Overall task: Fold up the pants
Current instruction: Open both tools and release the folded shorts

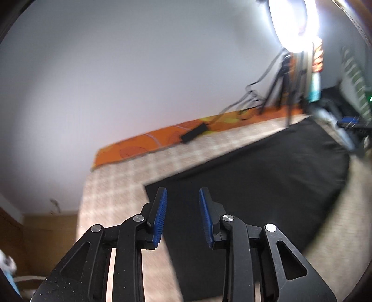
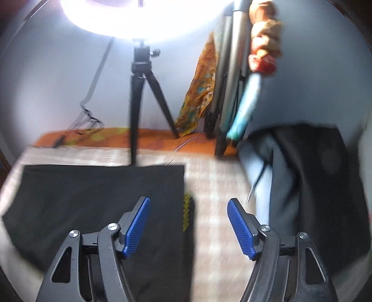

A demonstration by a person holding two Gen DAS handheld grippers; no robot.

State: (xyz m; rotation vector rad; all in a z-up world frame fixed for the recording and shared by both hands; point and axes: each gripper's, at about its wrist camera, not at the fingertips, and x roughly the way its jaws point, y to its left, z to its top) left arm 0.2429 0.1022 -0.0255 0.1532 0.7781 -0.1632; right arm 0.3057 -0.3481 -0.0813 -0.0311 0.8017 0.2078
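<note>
Jaws on my left gripper (image 1: 183, 197) and right gripper (image 2: 188, 206) stand spread, gripping nothing, above the black pants (image 2: 97, 197) lying flat on the checked bed (image 2: 216, 185).

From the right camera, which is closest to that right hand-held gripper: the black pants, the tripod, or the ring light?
1. Black pants, just under the right hand-held gripper, left side.
2. Tripod, standing behind the pants.
3. Ring light, top, farthest.
</note>
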